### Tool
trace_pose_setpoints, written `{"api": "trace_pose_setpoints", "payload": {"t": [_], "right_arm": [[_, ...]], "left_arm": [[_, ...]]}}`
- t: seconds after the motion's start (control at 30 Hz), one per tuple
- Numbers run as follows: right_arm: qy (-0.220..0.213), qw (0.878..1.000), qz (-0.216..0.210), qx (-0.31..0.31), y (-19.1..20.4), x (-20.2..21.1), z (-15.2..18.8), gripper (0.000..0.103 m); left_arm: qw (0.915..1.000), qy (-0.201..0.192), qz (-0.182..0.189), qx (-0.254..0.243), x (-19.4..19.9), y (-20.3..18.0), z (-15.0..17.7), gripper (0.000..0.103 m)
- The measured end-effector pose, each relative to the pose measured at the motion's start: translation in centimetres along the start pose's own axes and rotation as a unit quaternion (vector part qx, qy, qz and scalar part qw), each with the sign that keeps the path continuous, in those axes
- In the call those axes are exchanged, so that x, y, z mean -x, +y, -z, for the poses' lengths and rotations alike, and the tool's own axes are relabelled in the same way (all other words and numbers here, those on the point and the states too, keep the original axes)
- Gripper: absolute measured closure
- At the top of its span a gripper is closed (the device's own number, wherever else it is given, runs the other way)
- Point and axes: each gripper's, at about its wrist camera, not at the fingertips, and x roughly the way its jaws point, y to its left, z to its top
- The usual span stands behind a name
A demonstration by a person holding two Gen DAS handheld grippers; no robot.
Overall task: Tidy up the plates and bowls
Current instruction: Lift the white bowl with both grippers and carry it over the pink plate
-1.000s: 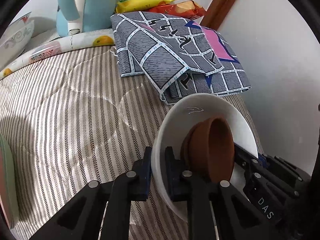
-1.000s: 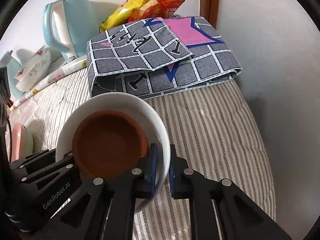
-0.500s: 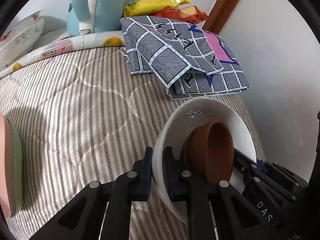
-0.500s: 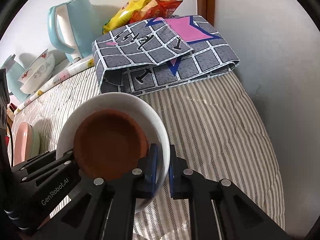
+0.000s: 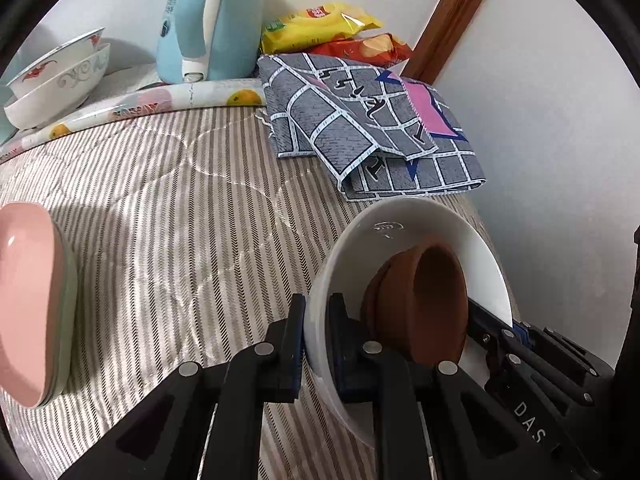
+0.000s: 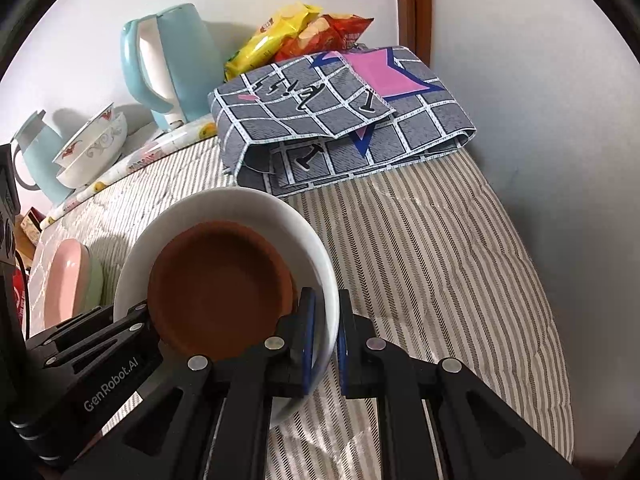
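Observation:
A white bowl (image 5: 400,236) (image 6: 240,208) with a brown clay bowl (image 5: 436,296) (image 6: 220,288) nested in it hangs above the striped bed cover. My left gripper (image 5: 316,332) is shut on the bowl's left rim, and my right gripper (image 6: 324,332) is shut on the opposite rim. Each gripper shows in the other's view beside the bowl. A pink plate stacked on a pale green one (image 5: 28,300) (image 6: 68,280) lies to the left. Two patterned white bowls (image 5: 60,80) (image 6: 92,148) are stacked at the far left.
A folded grey patterned cloth (image 5: 372,128) (image 6: 344,120) lies ahead near the wall. Behind it are snack bags (image 5: 332,28) (image 6: 296,32) and a light blue kettle (image 5: 208,20) (image 6: 168,64). The striped cover (image 5: 168,220) spreads between the plates and the cloth.
Both grippers carried the nested bowls back and leftward, a little higher. The folded cloth now sits farther off, and the pink and green plates have come into the left view.

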Motion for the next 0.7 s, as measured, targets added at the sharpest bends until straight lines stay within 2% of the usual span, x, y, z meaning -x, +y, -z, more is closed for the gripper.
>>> {"api": "trace_pose_setpoints", "payload": {"t": [0.37,0.7], "right_arm": [[-0.021,1.0,0.001,0.015,2.7,2.9,0.7,0.094],[-0.028,0.999,-0.009,0.029,6.2,3.9,1.4,0.094]], "left_arm": [[0.9997,-0.022,0.003,0.01,3.5,1.7,0.3,0.091],[0.9991,-0.035,-0.002,0.025,6.0,5.3,1.0,0.091]]}}
